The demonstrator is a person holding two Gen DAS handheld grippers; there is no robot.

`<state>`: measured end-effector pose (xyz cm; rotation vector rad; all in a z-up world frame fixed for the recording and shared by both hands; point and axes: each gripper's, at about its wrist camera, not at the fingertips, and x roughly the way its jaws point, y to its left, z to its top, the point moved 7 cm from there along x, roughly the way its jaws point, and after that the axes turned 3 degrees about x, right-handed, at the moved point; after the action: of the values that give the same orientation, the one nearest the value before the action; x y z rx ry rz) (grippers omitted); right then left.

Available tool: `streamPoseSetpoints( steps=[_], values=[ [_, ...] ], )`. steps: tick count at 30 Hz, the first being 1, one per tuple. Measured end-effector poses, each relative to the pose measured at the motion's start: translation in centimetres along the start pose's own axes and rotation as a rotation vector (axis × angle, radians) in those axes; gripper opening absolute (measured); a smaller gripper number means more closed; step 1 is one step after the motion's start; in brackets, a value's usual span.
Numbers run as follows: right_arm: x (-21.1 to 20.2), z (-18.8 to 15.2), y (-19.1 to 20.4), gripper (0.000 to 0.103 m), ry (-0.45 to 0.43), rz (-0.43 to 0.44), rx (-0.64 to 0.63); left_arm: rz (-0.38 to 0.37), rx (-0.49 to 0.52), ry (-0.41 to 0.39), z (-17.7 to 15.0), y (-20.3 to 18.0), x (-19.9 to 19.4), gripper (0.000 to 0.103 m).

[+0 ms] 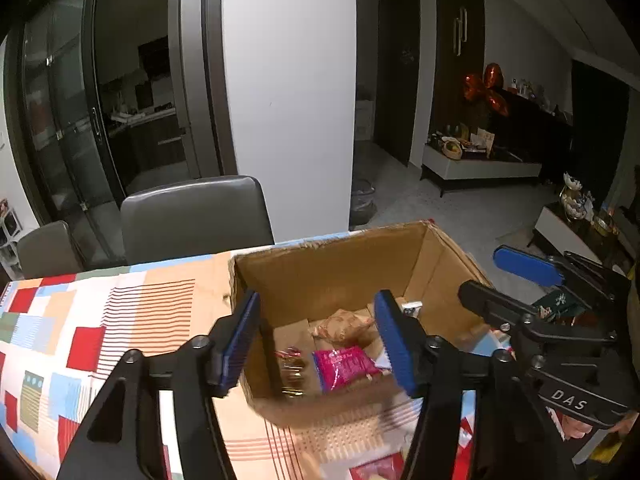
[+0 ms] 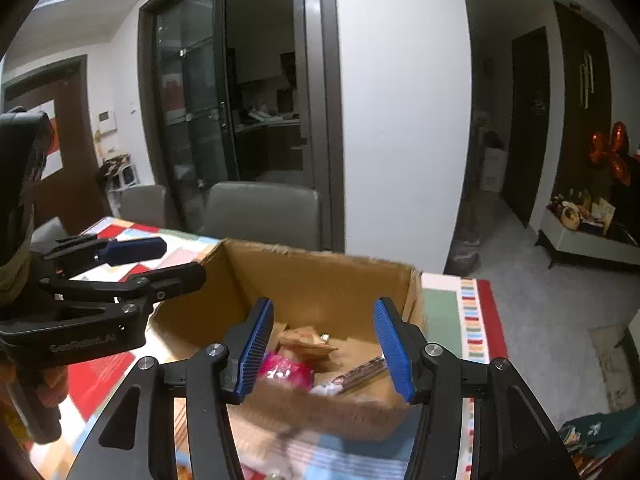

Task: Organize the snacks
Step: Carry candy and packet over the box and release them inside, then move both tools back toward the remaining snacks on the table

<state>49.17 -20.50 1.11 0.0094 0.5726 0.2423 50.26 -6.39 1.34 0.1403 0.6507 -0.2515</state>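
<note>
**Over the open snack box, both grippers empty**

Between the blue pads (image 1: 240, 340) of the left gripper (image 1: 320, 340) nothing is caught: the fingers stand apart, framing the inside of the cardboard box (image 1: 332, 264) below them. The right gripper (image 2: 326, 344) does the same, its blue fingers (image 2: 256, 348) spread and empty above the same box. Both point downward into it, which reads as a pause over the drop spot, the box serving as the place where snacks are gathered.

Inside lie the snacks: a bright pink packet (image 1: 344, 366), a tan wrapped packet (image 1: 344, 326) behind it, and a dark shiny packet with a red top (image 1: 290, 368) to its left. The box stands on a table with a patchwork tablecloth (image 1: 100, 320), near the table's far right end. Grey chairs (image 1: 196, 212) stand on the far side.

The left wrist view shows the dark shiny packet and a wide stretch of cloth to the left of the box, and the right gripper beside it on the right. The right wrist view instead shows a long brown-and-white bar (image 2: 360, 374) lying at the box's right side, the table's right edge past the box, and the left gripper on the left; the dark packet is hidden there.
</note>
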Motion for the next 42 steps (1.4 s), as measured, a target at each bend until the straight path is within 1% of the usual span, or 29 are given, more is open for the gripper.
streamPoseSetpoints(
  steps=[5,13,18,20,26,29,35,42],
  values=[
    [-1.4,-1.6,0.9,0.054,0.029,0.035,-0.012,-0.003,0.001,-0.012,-1.4,-0.4,-2.1,0.061],
    [-4.2,-3.6,1.9,0.054,0.037,0.072,-0.032,0.002,0.042,-0.046,-3.6,-1.3,-6.2,0.061],
    [-5.7,-4.9,2.7,0.054,0.051,0.095,-0.021,-0.008,0.043,-0.056,-4.9,-1.8,-8.6,0.061],
    [-6.1,-5.4,3.0,0.054,0.069,0.112,-0.013,0.002,0.048,-0.067,-5.3,-2.0,-9.6,0.061],
    [-7.3,-7.1,3.9,0.054,0.083,0.119,-0.039,0.008,0.066,-0.071,-7.2,-2.6,-11.3,0.061],
    [-7.8,-8.1,4.6,0.054,0.099,0.119,-0.055,0.011,0.073,-0.06,-8.3,-2.5,-11.6,0.061],
    [-8.0,-10.7,5.5,0.054,0.161,0.109,-0.105,0.032,0.099,-0.018,-11.2,-2.2,-11.7,0.061],
    [-7.6,-13.6,6.5,0.054,0.22,0.129,-0.138,0.005,0.088,0.055,-15.0,-2.5,-10.7,0.061]
  ],
)
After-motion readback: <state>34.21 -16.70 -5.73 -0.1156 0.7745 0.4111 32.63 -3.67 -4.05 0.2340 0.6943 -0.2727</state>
